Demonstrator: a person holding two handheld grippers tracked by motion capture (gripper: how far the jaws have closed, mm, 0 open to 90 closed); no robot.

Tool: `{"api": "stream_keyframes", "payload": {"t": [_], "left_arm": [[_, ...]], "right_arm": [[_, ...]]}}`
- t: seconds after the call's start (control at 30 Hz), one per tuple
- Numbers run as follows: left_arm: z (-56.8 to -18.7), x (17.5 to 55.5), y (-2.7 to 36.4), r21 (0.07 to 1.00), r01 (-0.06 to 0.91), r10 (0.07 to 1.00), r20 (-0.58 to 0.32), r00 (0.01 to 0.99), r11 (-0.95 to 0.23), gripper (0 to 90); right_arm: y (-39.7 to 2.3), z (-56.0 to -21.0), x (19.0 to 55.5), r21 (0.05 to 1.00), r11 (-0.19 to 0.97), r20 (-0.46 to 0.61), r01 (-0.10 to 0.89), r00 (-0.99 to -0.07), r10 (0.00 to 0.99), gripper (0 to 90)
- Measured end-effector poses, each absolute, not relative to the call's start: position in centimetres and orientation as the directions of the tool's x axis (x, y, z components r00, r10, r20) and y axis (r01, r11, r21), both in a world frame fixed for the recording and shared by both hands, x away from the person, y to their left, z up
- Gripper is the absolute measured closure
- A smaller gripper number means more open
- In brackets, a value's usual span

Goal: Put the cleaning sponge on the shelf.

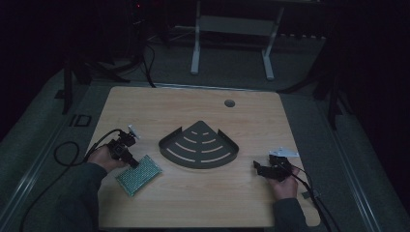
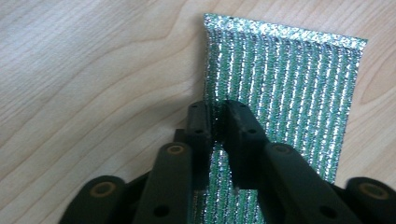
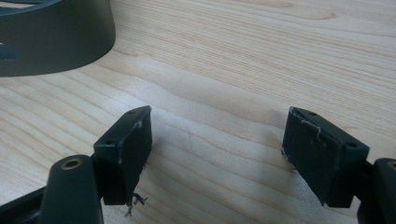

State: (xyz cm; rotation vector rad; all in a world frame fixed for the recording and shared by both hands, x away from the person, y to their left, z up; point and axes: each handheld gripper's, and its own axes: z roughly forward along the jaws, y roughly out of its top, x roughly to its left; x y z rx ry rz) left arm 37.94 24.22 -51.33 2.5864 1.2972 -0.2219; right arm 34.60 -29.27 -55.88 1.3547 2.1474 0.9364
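On the wooden counter (image 1: 203, 203) in a dim room, the left claw (image 2: 215, 122) pinched one edge of the green scouring pad (image 2: 299, 93) lying flat near the corner shelf (image 1: 199, 145), a shallow hold liable to slip on lifting, while the right claw (image 3: 217, 140) stood spread.

A green scouring pad (image 2: 285, 93) is striped lengthwise with glittering silver threads and edged in silver at its far end. The table (image 1: 145, 108) is finished in pale wood grain with wavy lines. A dark grey corner shelf (image 1: 199, 145) is patterned with curved slots. Black jaws are seen on both grippers.
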Motion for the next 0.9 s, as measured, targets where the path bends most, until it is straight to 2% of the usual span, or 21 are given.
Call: {"api": "stream_keyframes", "payload": {"t": [0.27,0.5,0.9], "left_arm": [[-51.1,38.1,23.9,0.107,0.816,0.785,-0.228,0.576,-0.568,89.6],[-50.3,38.1,24.1,0.119,0.827,0.79,-0.251,0.56,-0.549,90.0],[-47.8,38.2,24.6,0.163,0.823,0.793,-0.219,0.568,-0.545,90.0]], "right_arm": [[-29.3,-55.9,34.6,0.734,0.294,-0.004,0.612,-0.429,0.903,23.5],[-29.3,-55.9,34.6,0.735,0.294,-0.004,0.612,-0.429,0.903,23.5],[-29.3,-55.9,34.6,0.735,0.294,-0.004,0.611,-0.429,0.903,23.5]]}}
